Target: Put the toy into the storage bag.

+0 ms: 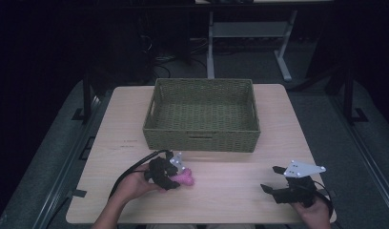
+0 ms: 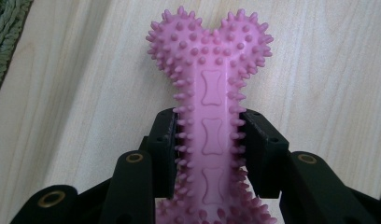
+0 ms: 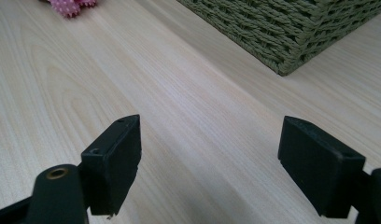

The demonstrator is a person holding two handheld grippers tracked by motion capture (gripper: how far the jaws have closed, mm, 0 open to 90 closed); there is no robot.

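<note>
The left gripper sits near the desk's front edge, left of the middle, its jaws clamped on the shaft of a pink spiked bone toy that lies flat on the wood, with the toy's knobbed end reaching out beyond them. The right gripper rests near the front right corner, its jaws spread wide with nothing between them. A green woven basket stands at the desk's back middle, well apart from the toy.
</note>
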